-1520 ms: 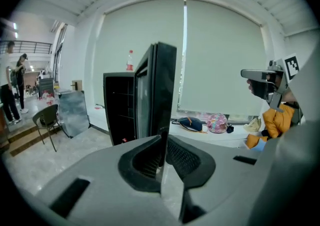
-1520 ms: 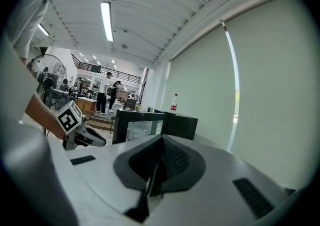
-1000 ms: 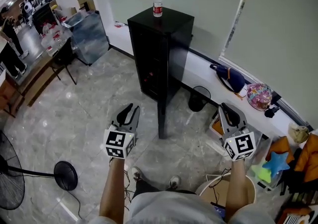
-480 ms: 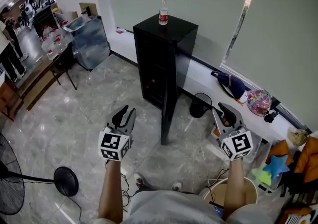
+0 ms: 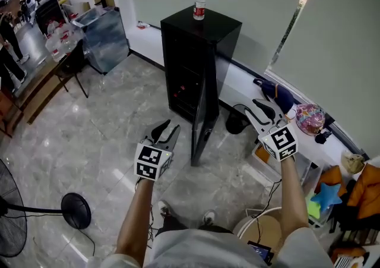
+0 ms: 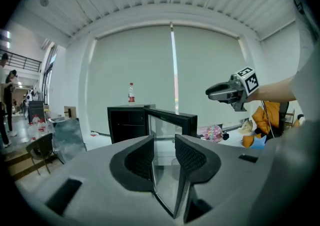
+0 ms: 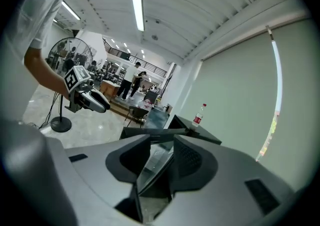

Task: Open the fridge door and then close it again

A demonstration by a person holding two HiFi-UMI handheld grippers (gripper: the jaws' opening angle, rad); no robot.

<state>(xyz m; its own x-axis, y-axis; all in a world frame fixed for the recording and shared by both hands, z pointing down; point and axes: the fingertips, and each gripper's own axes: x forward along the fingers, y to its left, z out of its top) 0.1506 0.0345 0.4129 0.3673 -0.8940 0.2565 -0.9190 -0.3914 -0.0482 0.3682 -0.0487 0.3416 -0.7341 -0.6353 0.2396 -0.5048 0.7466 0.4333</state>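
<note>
A tall black fridge (image 5: 199, 47) stands by the wall with a water bottle (image 5: 199, 3) on top. Its glass door (image 5: 200, 121) hangs open, edge-on toward me. My left gripper (image 5: 168, 130) floats left of the door's free edge, apart from it; its jaws have just been opening and nothing is between them. My right gripper (image 5: 254, 109) hovers right of the door, its jaws likewise just opened and empty. In the left gripper view the door (image 6: 172, 135) shows beyond the left gripper (image 6: 163, 157). In the right gripper view the door's glass (image 7: 155, 162) lies past the right gripper (image 7: 162, 157).
A black bin (image 5: 237, 119) stands beside the fridge under a white ledge (image 5: 237, 79) that carries bags. A bucket (image 5: 261, 228) is near my feet. A fan's base (image 5: 77, 210) is at lower left. A chair (image 5: 74, 68) and a grey wrapped box (image 5: 107, 35) stand at left.
Both grippers moved forward toward the fridge, the right one farther and inward. Both pairs of jaws spread wider. The door still hangs open.
</note>
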